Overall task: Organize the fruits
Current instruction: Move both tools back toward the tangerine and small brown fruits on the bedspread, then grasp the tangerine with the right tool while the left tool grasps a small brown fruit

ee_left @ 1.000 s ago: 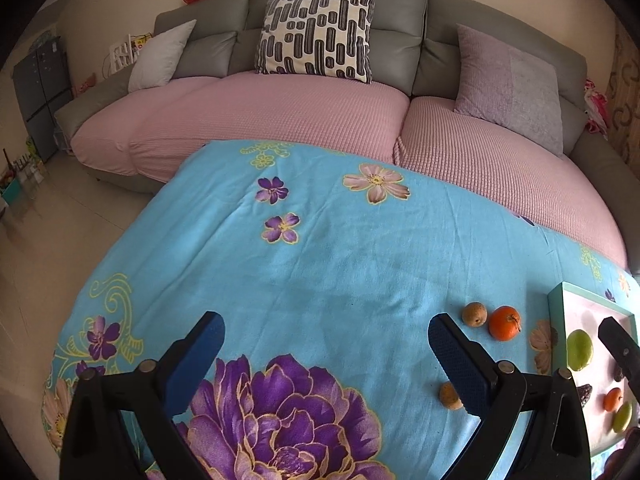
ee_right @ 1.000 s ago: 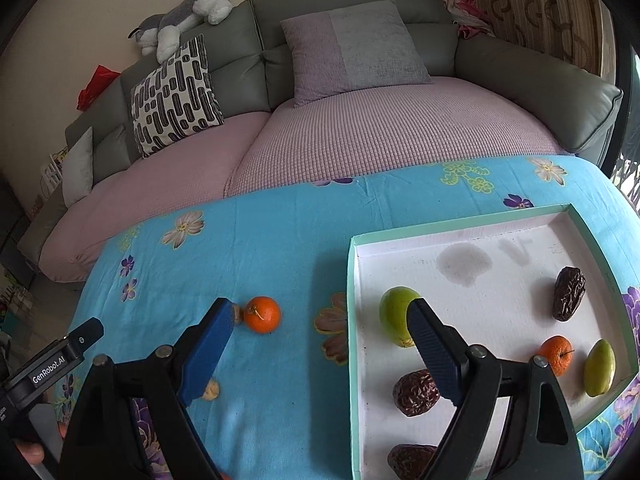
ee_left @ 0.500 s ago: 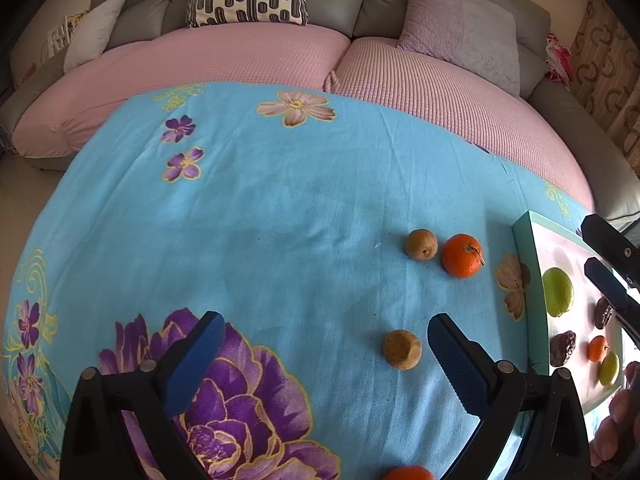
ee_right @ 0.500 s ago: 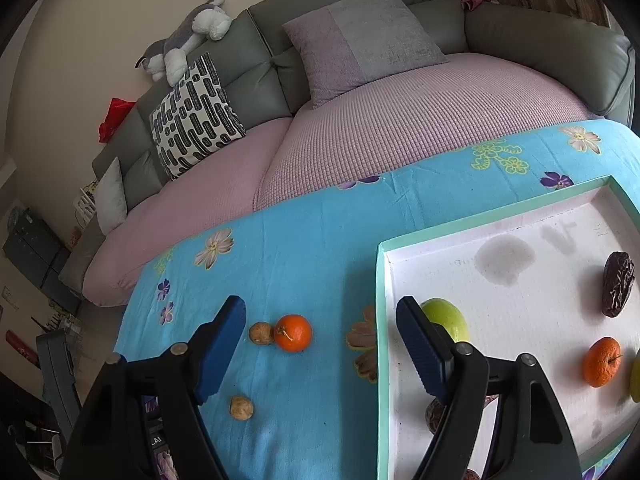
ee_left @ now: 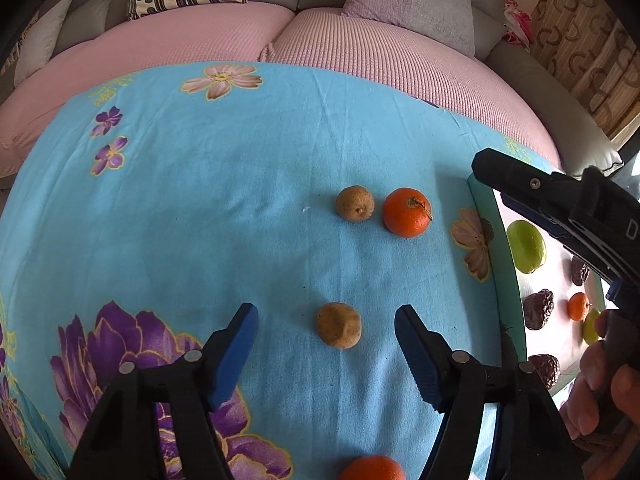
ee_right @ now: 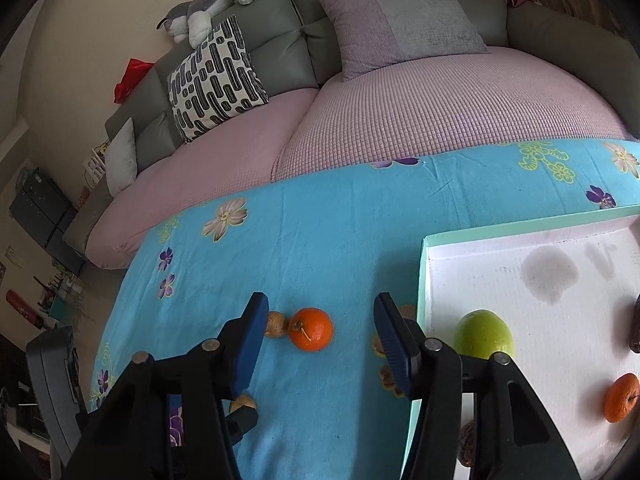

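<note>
On the blue floral cloth lie two brown round fruits, one near and one far, an orange beside the far one, and another orange at the bottom edge. My left gripper is open, its jaws either side of the near brown fruit, just short of it. My right gripper is open and frames the orange in its view. A mint-rimmed white tray holds a green fruit, a small orange and dark dates.
A pink-covered grey sofa with cushions runs behind the table. The right gripper's body hangs over the tray's left edge in the left wrist view. A hand holds it at the lower right.
My left gripper has come forward and down to the near brown fruit, which now lies between its jaws. My right gripper has swung left from the tray to the orange.
</note>
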A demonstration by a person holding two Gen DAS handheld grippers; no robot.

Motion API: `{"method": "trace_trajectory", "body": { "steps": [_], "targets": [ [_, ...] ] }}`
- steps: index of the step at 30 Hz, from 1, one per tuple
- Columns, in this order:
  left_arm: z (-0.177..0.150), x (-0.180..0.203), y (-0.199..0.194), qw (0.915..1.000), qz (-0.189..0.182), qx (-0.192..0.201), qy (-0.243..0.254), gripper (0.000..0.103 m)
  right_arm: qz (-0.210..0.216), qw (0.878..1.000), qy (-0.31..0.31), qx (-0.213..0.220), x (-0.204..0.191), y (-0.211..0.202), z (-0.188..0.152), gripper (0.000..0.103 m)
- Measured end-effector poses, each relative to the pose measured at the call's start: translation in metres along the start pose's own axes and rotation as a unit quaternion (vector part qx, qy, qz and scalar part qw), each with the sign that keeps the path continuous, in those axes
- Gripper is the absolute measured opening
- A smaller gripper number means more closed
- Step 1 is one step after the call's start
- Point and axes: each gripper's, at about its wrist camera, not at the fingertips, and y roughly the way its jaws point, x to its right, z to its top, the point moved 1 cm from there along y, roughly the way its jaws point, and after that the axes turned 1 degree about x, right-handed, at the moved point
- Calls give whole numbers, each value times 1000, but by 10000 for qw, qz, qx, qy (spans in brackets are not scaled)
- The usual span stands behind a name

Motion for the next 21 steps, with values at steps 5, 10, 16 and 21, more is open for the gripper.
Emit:
{"method": "trace_trajectory", "body": {
  "steps": [5,10,16,21],
  "targets": [
    [-1,6,3,9997,-218,-94,75,61,38,9996,-132,-246,-4,18,-5,47],
    [-3,4,12,9995,-177,-248,51,46,67,9989,-196,-419,-6,33,-9,45],
    [-2,2,12,9996,-32,-258,129,26,123,9979,-185,-600,-6,50,-16,44],
    [-1,-2,9,9996,-36,-255,122,26,114,9969,-270,-729,-11,61,-21,39]
  ]
}}
